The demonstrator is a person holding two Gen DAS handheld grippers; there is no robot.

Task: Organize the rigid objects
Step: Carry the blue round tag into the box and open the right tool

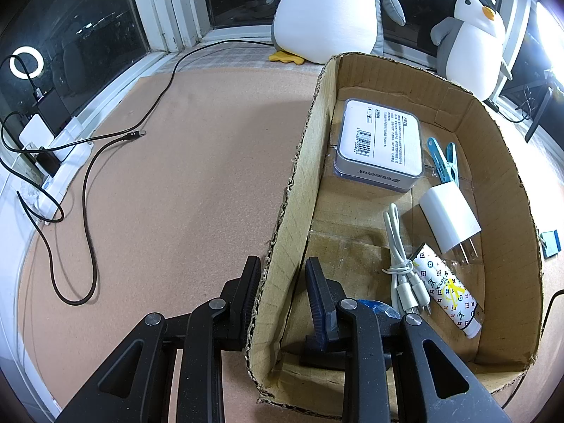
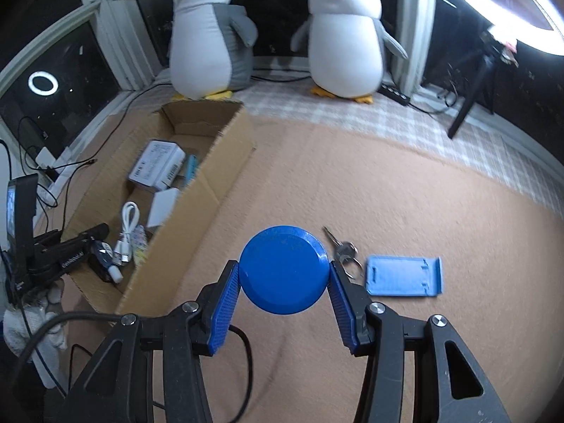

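Gripping a round blue lid (image 2: 283, 269) between its blue fingers (image 2: 225, 308), the right tool (image 2: 282, 275) has it clamped edge to edge above the pink worktop (image 2: 405, 194), just right of the cardboard box (image 2: 197, 190). Over on the left, the left tool (image 1: 282, 292) straddles the near left wall of that box, one finger outside and one inside. The jaws are close about the wall, but I cannot tell whether they actually pinch it.

Inside the box we've got a white case (image 1: 380, 141) at the far end, a teal clip (image 1: 444, 162), a white charger plug (image 1: 449, 218), a coiled white cable (image 1: 402, 268) and a patterned tube (image 1: 446, 289). Still out on the worktop, right of the lid: a bunch of keys (image 2: 343, 250) and a flat blue stand (image 2: 403, 275).

Here's the worry. The lid is held only at two points on a curved rim, so any tilt or jolt on the way across could spin it loose. The box wall between lid and landing spot is tall, and clipping it could nudge the box if the left tool isn't really holding. Dropped from too high, the lid may bounce off the charger or the cable.
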